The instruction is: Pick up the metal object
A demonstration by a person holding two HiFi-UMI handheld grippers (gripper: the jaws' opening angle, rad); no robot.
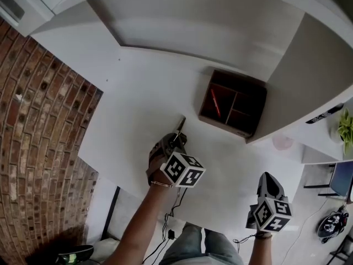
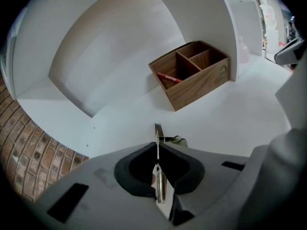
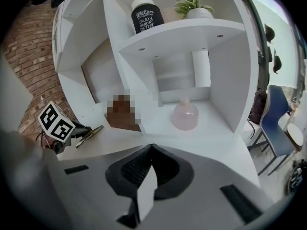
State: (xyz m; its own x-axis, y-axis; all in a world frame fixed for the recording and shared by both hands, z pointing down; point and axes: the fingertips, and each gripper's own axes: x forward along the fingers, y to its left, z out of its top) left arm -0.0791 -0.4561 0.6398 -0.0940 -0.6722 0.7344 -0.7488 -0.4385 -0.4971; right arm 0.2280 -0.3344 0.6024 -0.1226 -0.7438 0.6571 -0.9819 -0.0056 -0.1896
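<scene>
The metal object is a thin, flat silvery strip held edge-on. My left gripper is shut on it, and its tip pokes out past the jaws above the white tabletop. In the head view the left gripper hovers over the table with the metal object pointing away from me. The right gripper view shows the same metal object beside the left gripper's marker cube. My right gripper hangs low at the right, off the table edge. Its jaws are shut with nothing in them.
A wooden divided box with a red pen stands ahead on the table. A pink bottle sits in a white shelf unit, with a black jar and a plant above. The brick wall is on the left.
</scene>
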